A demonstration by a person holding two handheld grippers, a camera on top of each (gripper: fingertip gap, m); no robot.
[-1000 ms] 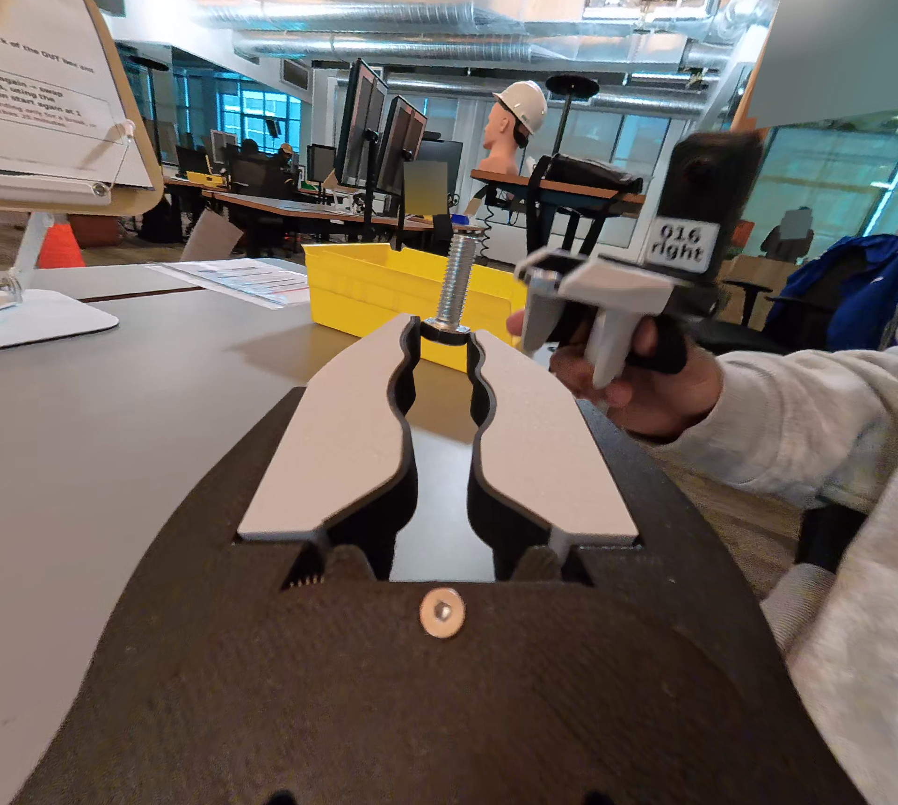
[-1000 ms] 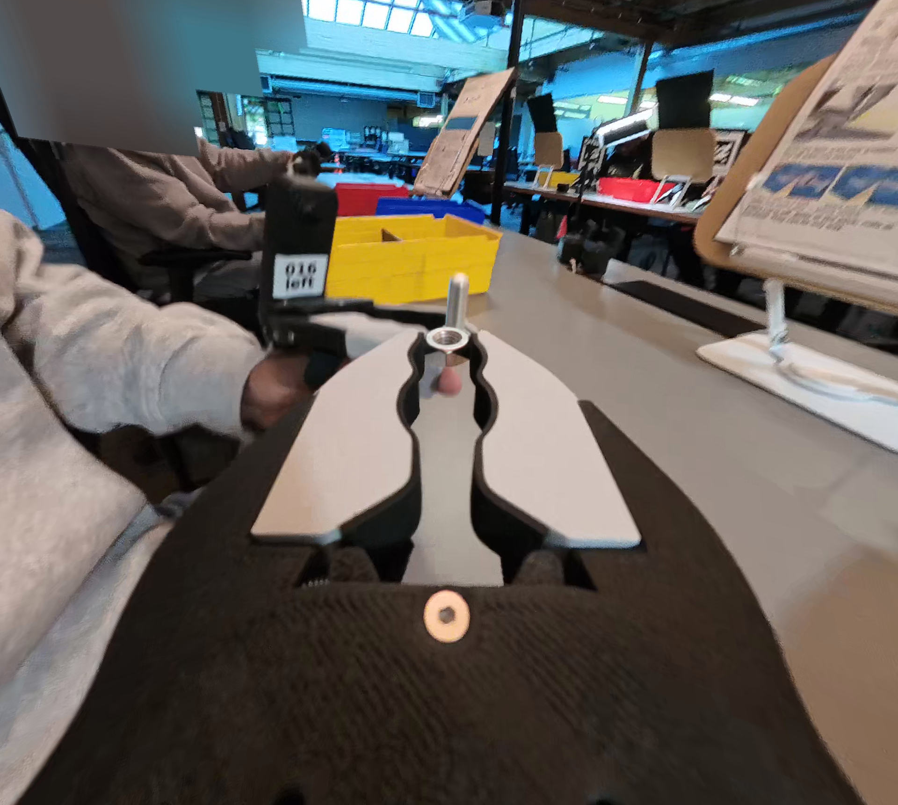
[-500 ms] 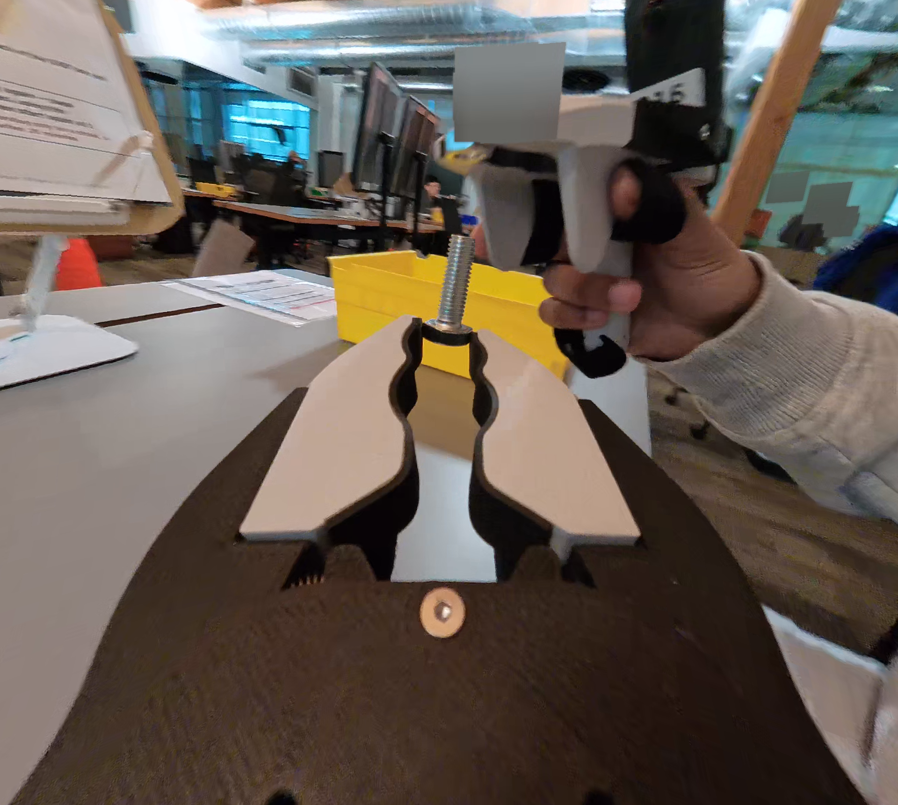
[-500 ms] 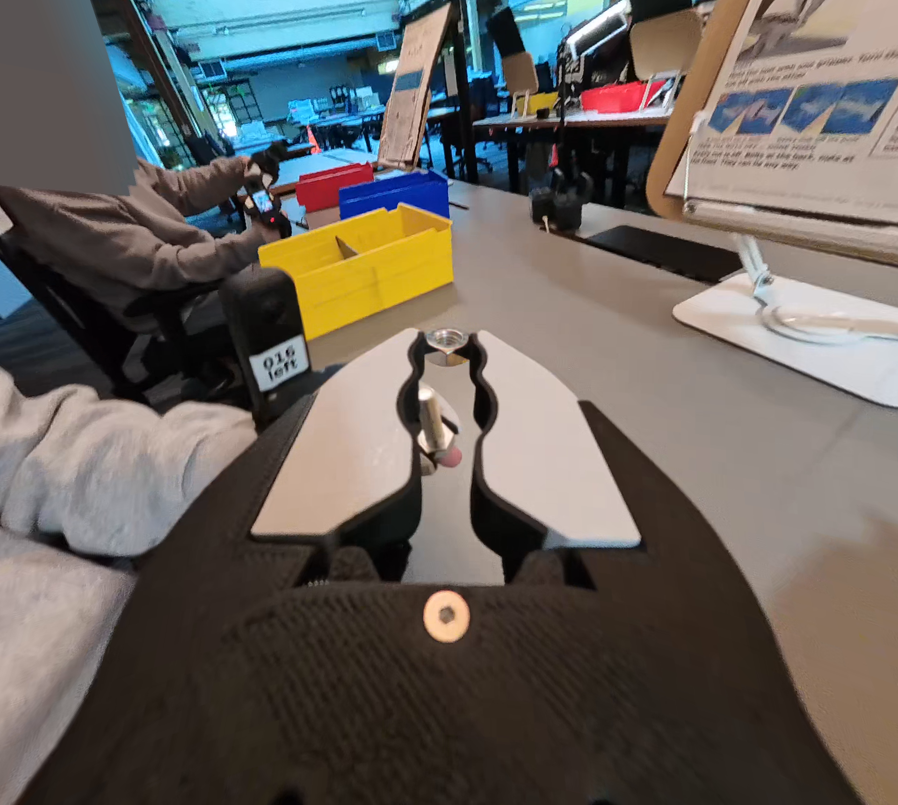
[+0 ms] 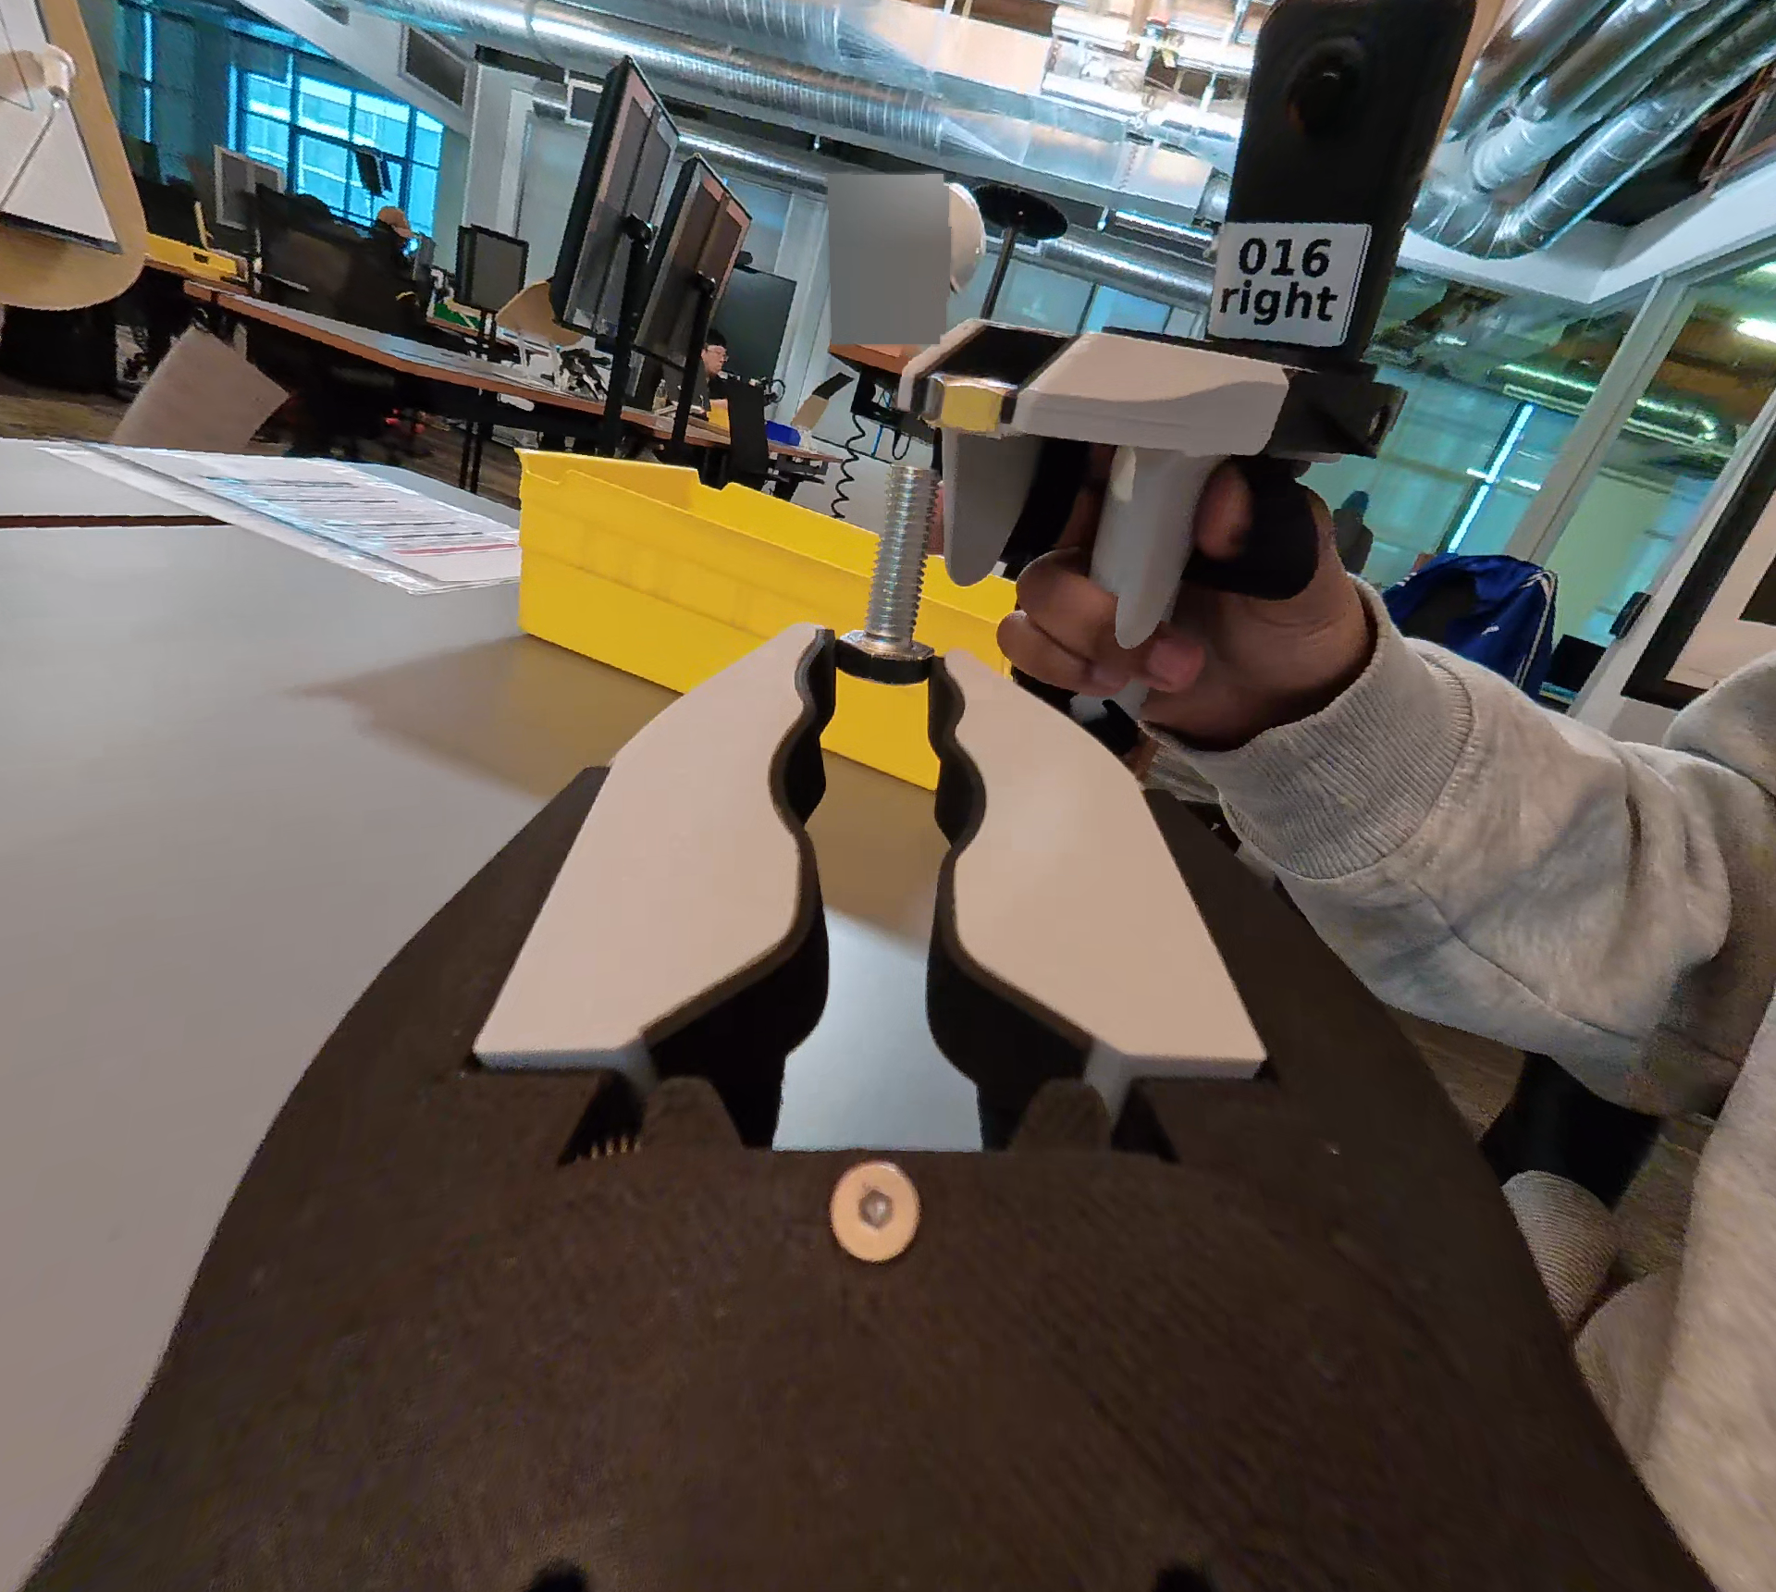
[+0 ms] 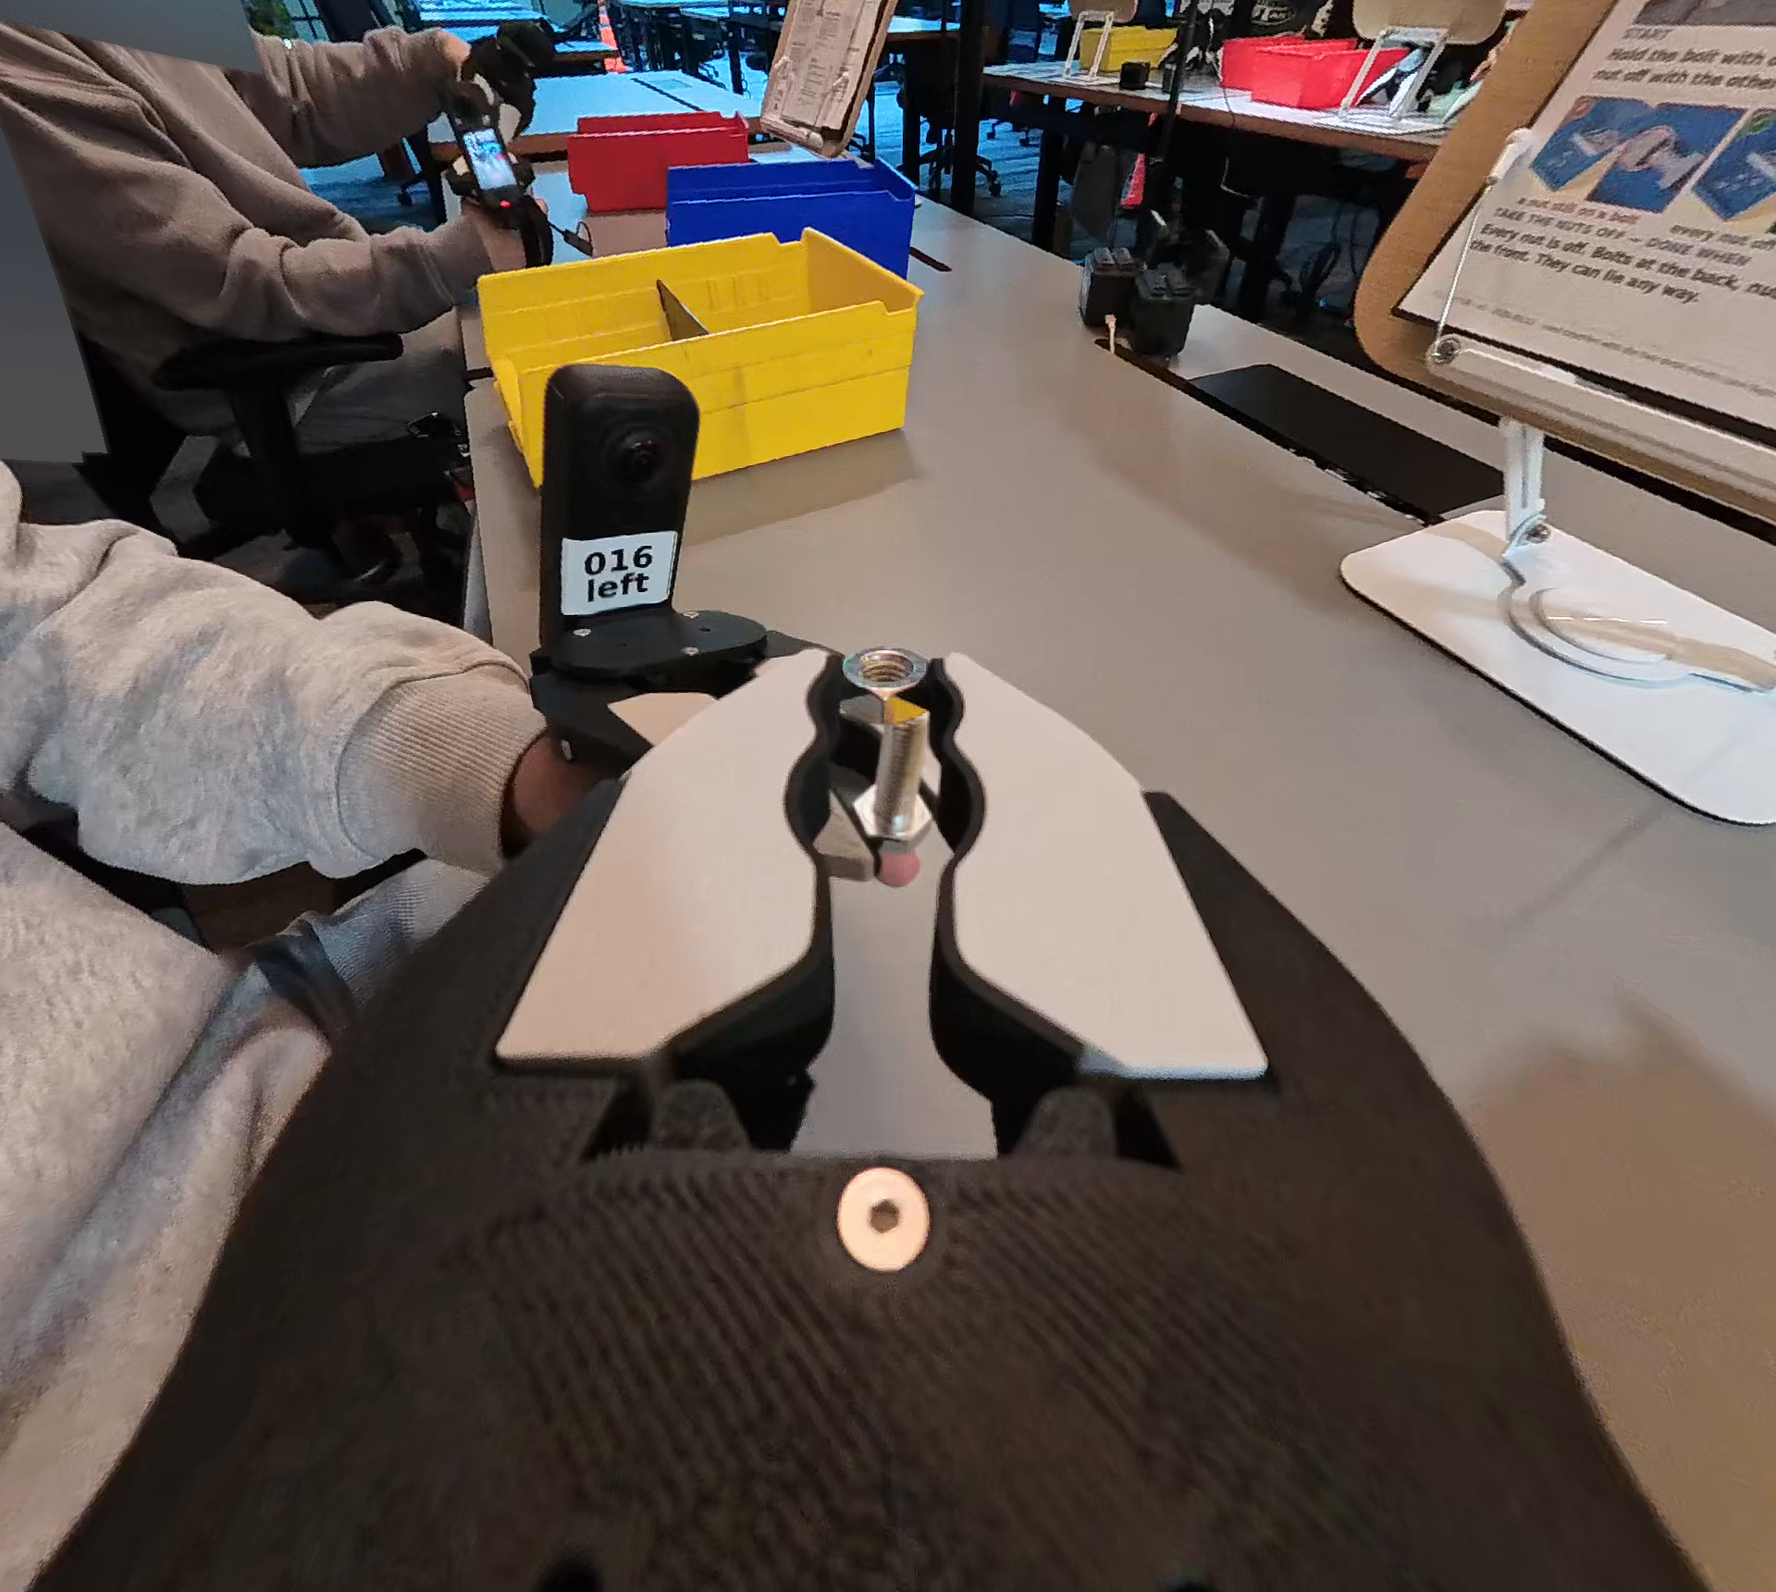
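- Left wrist view, far left: a laminated sheet (image 5: 317,503) lies flat on the grey tabletop (image 5: 240,777), towards its far edge.
- Centre: a yellow bin (image 5: 673,575) stands by the tabletop's edge, behind the tool tips.
- Centre foreground: the left tool (image 5: 882,666) is pressed in on the head of a steel bolt (image 5: 899,556). The bolt stands upright with its threaded shaft pointing up.
- Just right of the bolt's top: the right tool (image 5: 947,393) hovers level above the bolt, held by a hand (image 5: 1201,652) in a grey sleeve. Its tips sit directly over the bolt's end.
- Right wrist view, far left: another person sits at the tabletop's left edge holding a phone (image 6: 485,157).
- Left of centre: a red bin (image 6: 653,152) and a blue bin (image 6: 788,205) stand behind the yellow bin, which has a divider inside.
- Centre: the right tool's tips pinch a steel nut (image 6: 884,668), its threaded hole facing up. The bolt shows straight below it through the gap between the fingers.
- Whether the nut touches the bolt's end, I cannot tell. A small pink spot under the bolt head is too small to identify.
- Right: a white-based document stand (image 6: 1586,633) sits near the tabletop's right edge.
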